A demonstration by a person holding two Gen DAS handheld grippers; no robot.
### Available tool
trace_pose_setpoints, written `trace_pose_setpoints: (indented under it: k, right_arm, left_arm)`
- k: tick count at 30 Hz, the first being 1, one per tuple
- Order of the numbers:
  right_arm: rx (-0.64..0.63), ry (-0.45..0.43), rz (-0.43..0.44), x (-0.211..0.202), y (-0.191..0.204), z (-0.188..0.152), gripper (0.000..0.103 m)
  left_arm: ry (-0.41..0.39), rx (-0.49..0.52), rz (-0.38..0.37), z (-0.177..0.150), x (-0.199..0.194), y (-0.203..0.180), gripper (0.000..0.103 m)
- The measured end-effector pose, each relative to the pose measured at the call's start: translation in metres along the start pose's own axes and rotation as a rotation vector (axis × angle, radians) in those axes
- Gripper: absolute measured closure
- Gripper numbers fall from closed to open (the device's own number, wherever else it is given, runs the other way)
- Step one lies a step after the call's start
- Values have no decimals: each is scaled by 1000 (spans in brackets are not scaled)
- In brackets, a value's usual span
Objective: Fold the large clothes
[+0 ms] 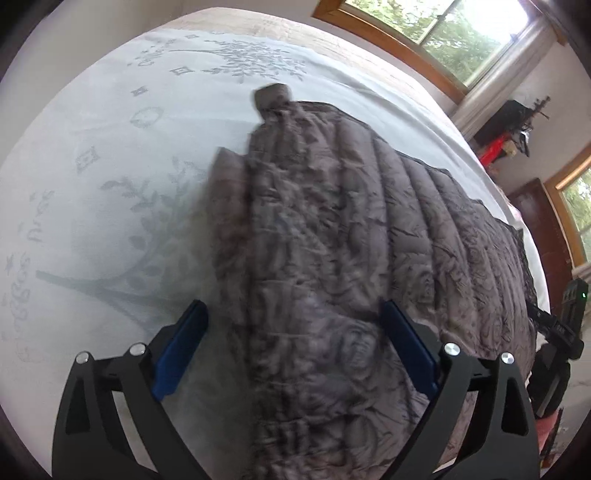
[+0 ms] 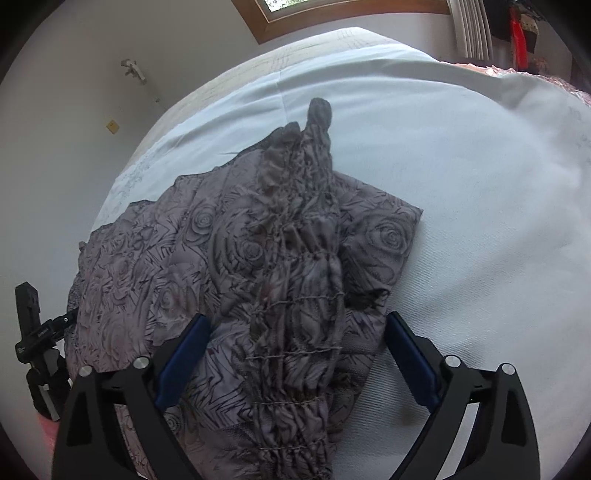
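A large grey-brown garment with a rose print (image 1: 351, 240) lies spread on a bed covered by a white sheet (image 1: 122, 177). My left gripper (image 1: 293, 308) hovers open over the garment's folded left edge. Its left finger (image 1: 184, 343) is above bare sheet and its right finger (image 1: 406, 347) is above the fabric. In the right wrist view the same garment (image 2: 207, 236) shows a gathered, stitched band (image 2: 299, 295) running up the middle. My right gripper (image 2: 297, 319) is open astride that band, with neither blue pad pressing on the cloth.
A black device on a stand (image 1: 557, 332) (image 2: 33, 332) sits at the bed's edge beside the garment. Wood-framed windows (image 1: 454, 33) and a curtain line the far wall. White sheet (image 2: 480, 221) stretches beyond the garment to the right.
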State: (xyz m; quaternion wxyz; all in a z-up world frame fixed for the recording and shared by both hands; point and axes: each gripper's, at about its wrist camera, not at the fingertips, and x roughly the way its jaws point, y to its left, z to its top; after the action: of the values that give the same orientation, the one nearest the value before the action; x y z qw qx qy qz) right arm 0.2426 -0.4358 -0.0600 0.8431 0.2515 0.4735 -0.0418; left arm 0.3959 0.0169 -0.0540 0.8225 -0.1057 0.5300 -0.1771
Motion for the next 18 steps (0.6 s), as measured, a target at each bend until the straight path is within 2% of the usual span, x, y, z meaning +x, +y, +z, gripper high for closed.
trace_pose_setpoints:
  k: [1,2,3,6,7,8,10,11,13,15,18]
  right_arm:
    - [-3,0,6,3,2,0,15]
    - [-2,0,17,3,4,-1,17]
    - [-1,0,25,4,5,-2,21]
    - [4,-7,58,3,7,-3,38]
    - [-2,-15,64,2,8,-4,46]
    - [-8,-20,65,0,12,-4,48]
    - [-20,-34,59,-3,17,-4,63]
    - [-27,-47,56,-7,20,-3,66]
    - [-26,-65,71,-14,20,-4,77]
    - [-19,-84,93,-23,20,-3,80]
    - [-24,-111,107,-40,24,-4,83]
  left_arm:
    - [1,8,-18,-2,0,-3,14]
    - [6,14,-54,-3,0,-7,24]
    - [7,17,-76,-5,0,-9,29]
    - [-9,27,-74,-8,-4,-12,44]
    - [-16,28,-68,-9,-5,-13,53]
    - [-26,28,-58,-9,-7,-14,63]
    - [-45,18,-52,-10,-13,-14,75]
    - [-56,10,-54,-11,-16,-15,80]
    - [-77,7,-45,-13,-22,-19,85]
    - [-104,19,-26,-15,-31,-24,88]
    - [-138,17,-45,-15,-50,-31,90]
